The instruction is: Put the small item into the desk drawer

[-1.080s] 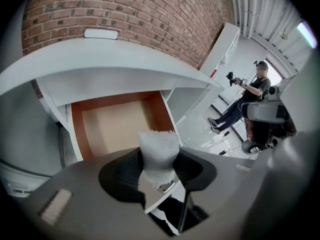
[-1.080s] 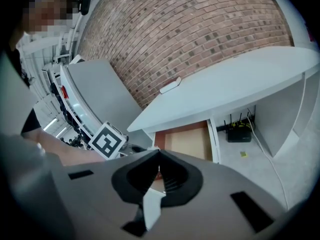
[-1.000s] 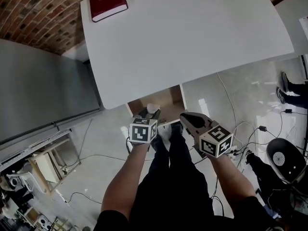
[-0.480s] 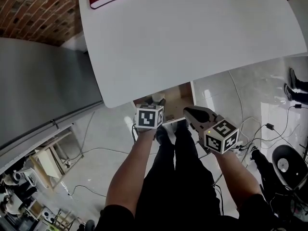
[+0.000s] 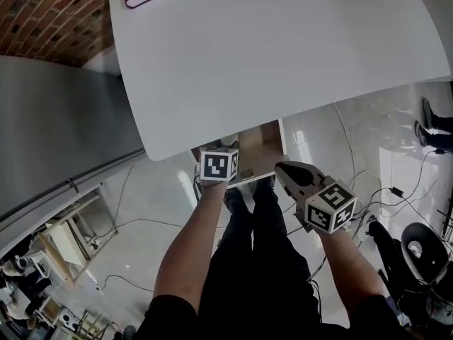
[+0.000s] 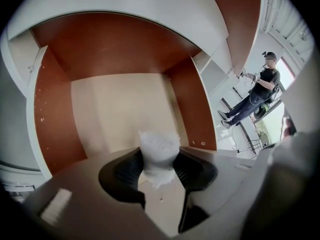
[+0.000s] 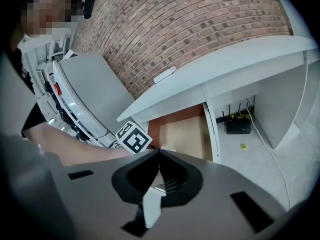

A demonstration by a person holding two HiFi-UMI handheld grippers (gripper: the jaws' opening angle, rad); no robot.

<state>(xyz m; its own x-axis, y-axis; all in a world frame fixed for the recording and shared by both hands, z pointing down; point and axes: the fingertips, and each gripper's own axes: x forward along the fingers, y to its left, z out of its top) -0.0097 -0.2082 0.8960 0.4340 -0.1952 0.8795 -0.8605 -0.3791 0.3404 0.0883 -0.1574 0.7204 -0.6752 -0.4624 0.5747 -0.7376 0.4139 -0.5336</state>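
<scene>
- Left gripper view shows your left gripper (image 6: 159, 157) clamped on the small item (image 6: 159, 143), with one pad on each side of it.
- The small item is a white, crinkly lump. It hangs over the open drawer (image 6: 117, 101), above the pale floor and between the brown side walls.
- It looks light and soft, like scrunched paper or thin plastic. It will likely squash, not break.
- The middle of the lump is the best place to hold, and that is where your pads sit. A gentle squeeze should be enough.
- It is so light that it may stick to a pad when you let go, so open wide.
- Your right gripper (image 7: 159, 153) has its jaws pressed together with nothing in them. It waits just right of the drawer, near the edge of the white desk (image 7: 225, 64).
</scene>
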